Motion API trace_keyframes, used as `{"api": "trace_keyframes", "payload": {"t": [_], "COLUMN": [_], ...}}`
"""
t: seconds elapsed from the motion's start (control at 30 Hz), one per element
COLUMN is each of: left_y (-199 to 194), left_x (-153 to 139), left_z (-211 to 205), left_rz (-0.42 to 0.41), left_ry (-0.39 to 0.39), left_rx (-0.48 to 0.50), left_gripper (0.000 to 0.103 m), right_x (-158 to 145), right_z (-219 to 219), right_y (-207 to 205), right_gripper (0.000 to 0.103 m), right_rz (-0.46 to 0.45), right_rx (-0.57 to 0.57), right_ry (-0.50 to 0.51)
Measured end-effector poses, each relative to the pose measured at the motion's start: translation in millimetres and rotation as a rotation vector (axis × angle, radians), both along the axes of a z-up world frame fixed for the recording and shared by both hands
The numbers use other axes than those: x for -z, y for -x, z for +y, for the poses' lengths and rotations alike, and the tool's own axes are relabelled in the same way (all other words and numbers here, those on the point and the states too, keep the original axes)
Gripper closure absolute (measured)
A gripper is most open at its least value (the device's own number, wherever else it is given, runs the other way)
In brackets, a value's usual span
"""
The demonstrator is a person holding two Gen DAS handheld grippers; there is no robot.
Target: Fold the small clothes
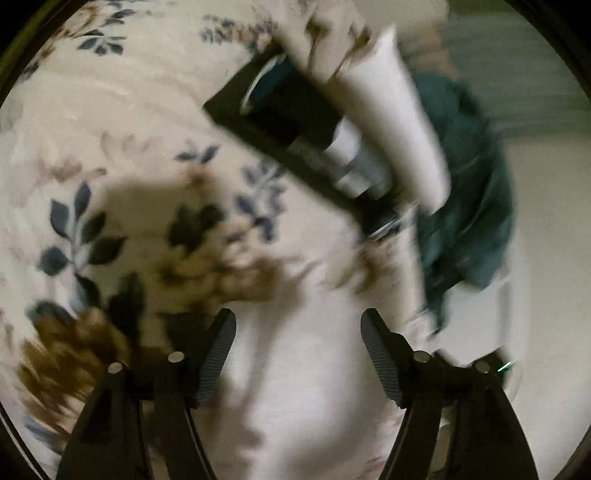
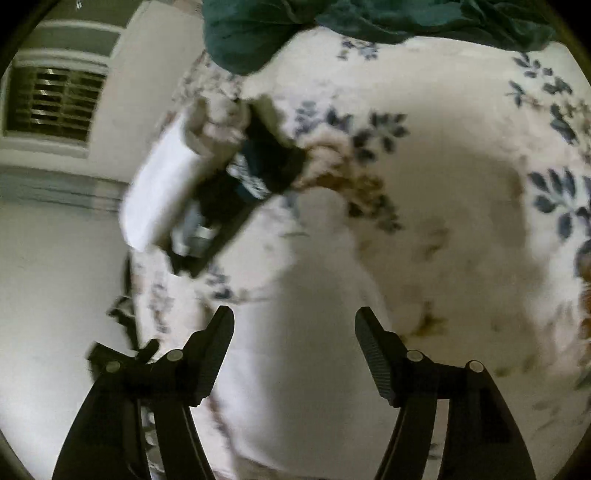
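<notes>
A dark teal garment (image 1: 469, 199) lies crumpled at the edge of a floral bedspread (image 1: 129, 122). In the right wrist view it lies at the top of the frame (image 2: 258, 33). My left gripper (image 1: 297, 354) is open and empty above the bedspread. My right gripper (image 2: 293, 350) is open and empty above the bedspread (image 2: 443, 166). In the left wrist view the other gripper's body (image 1: 325, 122), black with a white handle, is held by a hand in front of the garment. The right wrist view shows the left gripper's body (image 2: 221, 192) the same way. Both views are blurred.
The bed's edge drops to a pale floor (image 2: 55, 295) at the left of the right wrist view. A wall with a shuttered window (image 2: 55, 103) stands beyond. A dark object (image 2: 122, 314) lies on the floor beside the bed.
</notes>
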State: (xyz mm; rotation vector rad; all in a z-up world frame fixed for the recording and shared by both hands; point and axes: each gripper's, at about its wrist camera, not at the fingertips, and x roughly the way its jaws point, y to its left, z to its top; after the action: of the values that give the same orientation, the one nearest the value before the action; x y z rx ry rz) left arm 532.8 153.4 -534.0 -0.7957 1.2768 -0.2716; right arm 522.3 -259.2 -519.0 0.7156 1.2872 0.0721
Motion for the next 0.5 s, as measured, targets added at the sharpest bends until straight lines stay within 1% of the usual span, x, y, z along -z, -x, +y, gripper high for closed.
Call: {"api": "trace_keyframes", "payload": {"t": [0.07, 0.1, 0.13, 0.17, 0.2, 0.23, 0.33, 0.37, 0.43, 0.5], "left_y": [-12, -18, -24, -31, -35, -38, -33, -29, -30, -36], "left_x": [18, 23, 29, 32, 32, 32, 13, 7, 6, 14], "left_z": [-18, -26, -34, -44, -50, -57, -53, -45, -29, -19], "left_rz": [0.027, 0.027, 0.02, -0.008, -0.027, -0.042, -0.125, -0.129, -0.12, -0.094], "left_ry": [-0.045, -0.061, -0.089, -0.121, -0.132, -0.145, -0.166, -0.171, -0.172, -0.174], "left_rx": [0.081, 0.112, 0.139, 0.168, 0.185, 0.211, 0.196, 0.171, 0.125, 0.103], "left_gripper": [0.035, 0.035, 0.037, 0.05, 0.077, 0.096, 0.097, 0.097, 0.097, 0.097], "right_x": [22, 30, 36, 40, 41, 37, 17, 10, 1, 2], "right_z": [6, 10, 14, 19, 25, 30, 45, 48, 51, 49], "right_y": [-9, -13, -17, -20, -24, -25, -26, -27, -31, -40], "right_gripper": [0.033, 0.034, 0.053, 0.072, 0.092, 0.092, 0.093, 0.094, 0.094, 0.094], "right_rz": [0.056, 0.064, 0.06, 0.062, 0.057, 0.03, -0.049, -0.075, -0.094, -0.095], "right_rx": [-0.025, -0.041, -0.053, -0.063, -0.074, -0.081, -0.123, -0.131, -0.136, -0.13], "right_ry": [0.056, 0.064, 0.071, 0.097, 0.123, 0.141, 0.178, 0.182, 0.205, 0.216]}}
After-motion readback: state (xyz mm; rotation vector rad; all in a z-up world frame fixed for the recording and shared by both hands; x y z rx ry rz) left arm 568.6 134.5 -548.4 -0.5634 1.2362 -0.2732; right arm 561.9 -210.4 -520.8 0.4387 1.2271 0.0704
